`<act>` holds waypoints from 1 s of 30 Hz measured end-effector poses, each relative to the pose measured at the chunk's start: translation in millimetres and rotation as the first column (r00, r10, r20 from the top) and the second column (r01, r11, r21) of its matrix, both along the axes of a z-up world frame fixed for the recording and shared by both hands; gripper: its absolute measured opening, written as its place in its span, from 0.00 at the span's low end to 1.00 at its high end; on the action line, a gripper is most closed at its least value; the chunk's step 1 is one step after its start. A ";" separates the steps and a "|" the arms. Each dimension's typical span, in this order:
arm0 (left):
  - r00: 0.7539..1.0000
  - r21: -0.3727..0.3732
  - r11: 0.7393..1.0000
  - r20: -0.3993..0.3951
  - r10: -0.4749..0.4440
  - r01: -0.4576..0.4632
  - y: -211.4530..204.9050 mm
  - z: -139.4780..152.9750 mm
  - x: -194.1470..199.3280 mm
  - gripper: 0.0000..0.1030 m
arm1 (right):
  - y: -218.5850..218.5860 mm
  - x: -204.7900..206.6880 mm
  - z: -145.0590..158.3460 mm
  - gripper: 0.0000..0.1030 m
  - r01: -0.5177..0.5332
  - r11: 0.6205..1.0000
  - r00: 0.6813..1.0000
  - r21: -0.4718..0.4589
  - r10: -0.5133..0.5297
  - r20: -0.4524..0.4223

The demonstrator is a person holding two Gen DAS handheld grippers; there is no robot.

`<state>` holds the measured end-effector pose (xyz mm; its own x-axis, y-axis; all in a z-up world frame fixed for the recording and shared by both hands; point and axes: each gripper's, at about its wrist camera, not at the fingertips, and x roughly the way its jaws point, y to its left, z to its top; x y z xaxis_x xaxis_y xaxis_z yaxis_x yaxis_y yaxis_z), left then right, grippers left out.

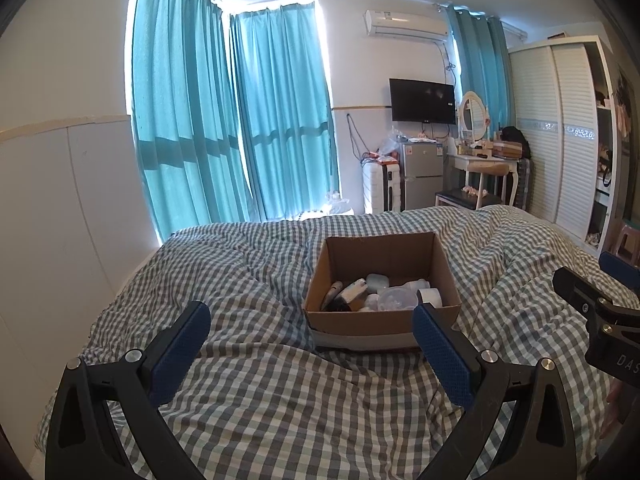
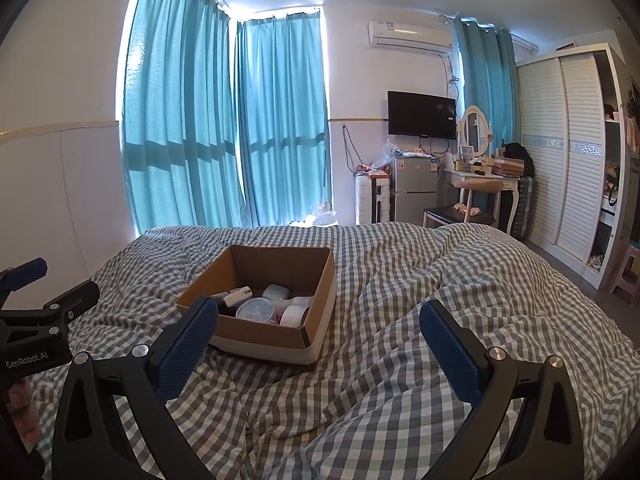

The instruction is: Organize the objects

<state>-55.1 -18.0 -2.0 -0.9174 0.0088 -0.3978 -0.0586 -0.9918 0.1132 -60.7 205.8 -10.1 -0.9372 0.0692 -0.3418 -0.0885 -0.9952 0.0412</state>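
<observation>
The box (image 1: 380, 280) sits on the checked quilt (image 1: 260, 380), at about 12 o'clock from the left gripper (image 1: 312, 334) and 11 o'clock from the right gripper (image 2: 318, 322). It already holds jars, a tape roll (image 2: 294, 315) and other small items. No loose objects show on the quilt. Both grippers hover with jaws spread wide, holding nothing, so the sorting looks either finished or not begun.

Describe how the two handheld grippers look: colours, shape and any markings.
Both the left gripper and the right gripper have black, triangular cut-out arms with silver pivot bolts and blue textured pads. White lettering marks the bodies: "GenRobot.AI" on the left, "DAS" partly visible on the right. No cables show.
</observation>
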 end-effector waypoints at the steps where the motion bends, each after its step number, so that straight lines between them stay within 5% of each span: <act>1: 1.000 0.000 1.000 0.000 0.001 -0.001 -0.2 -0.7 0.3 1.00 | -0.1 0.0 -0.4 0.98 -0.001 1.000 1.000 0.001 0.001 0.001; 30: 1.000 0.008 1.000 0.003 0.013 -0.014 -5.9 -5.5 -0.8 1.00 | -11.4 -5.4 -9.7 0.98 -0.007 0.999 1.000 0.038 0.006 0.022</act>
<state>-55.8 -23.9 -7.5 -0.9163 -0.0005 -0.4005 -0.0456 -0.9934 0.1054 -66.1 194.4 -19.8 -0.9302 0.0766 -0.3591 -0.0827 -0.9966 0.0016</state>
